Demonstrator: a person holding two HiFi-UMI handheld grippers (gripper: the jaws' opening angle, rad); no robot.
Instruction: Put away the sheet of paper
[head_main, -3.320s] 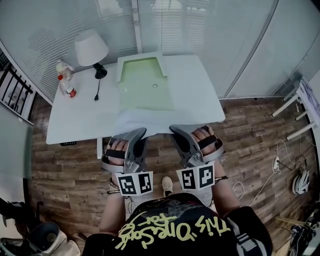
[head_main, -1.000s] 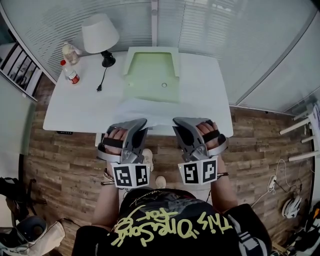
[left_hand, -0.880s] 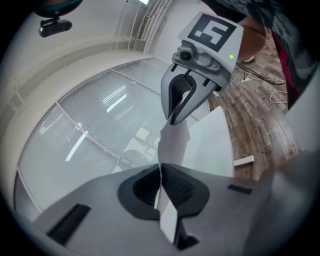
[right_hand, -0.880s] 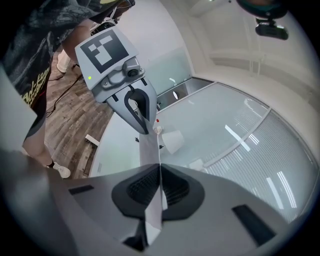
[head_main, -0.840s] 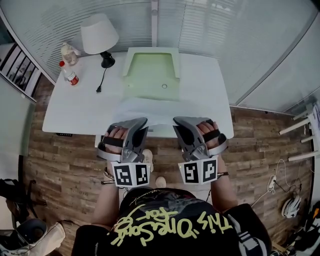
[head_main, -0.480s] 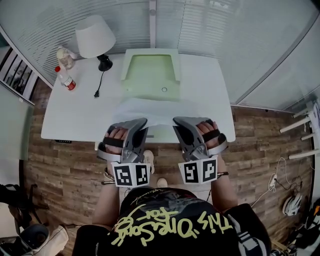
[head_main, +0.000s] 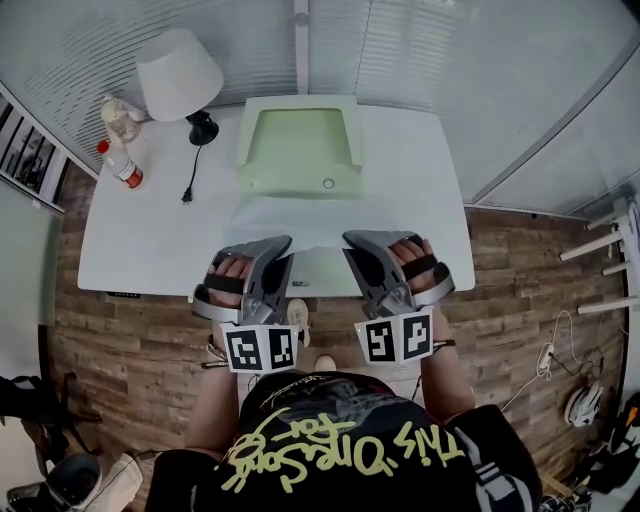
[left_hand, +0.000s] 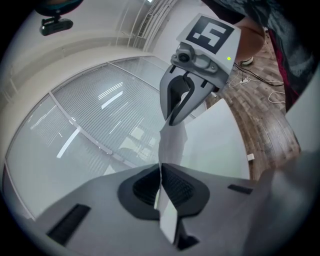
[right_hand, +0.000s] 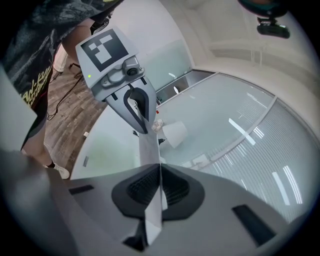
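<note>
One table (head_main: 420, 200), one lamp (head_main: 178, 72), one green folder (head_main: 297, 140), one sheet of paper (head_main: 300, 225), two bottles (head_main: 118, 167) (head_main: 118, 118), two grippers (head_main: 280, 246) (head_main: 352, 241).

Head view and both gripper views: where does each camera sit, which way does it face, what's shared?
Head view: on the person's head, facing steeply down at the table; shows left gripper, right gripper, torso.
Left gripper view: on the left gripper, along its jaws toward the right gripper.
Right gripper view: on the right gripper, facing the left gripper and lamp.
Shared: the sheet of paper, pinched by both.

Sheet (head_main: 305, 222) corners hidden behind left tool (head_main: 279, 245), right tool (head_main: 353, 241).
</note>
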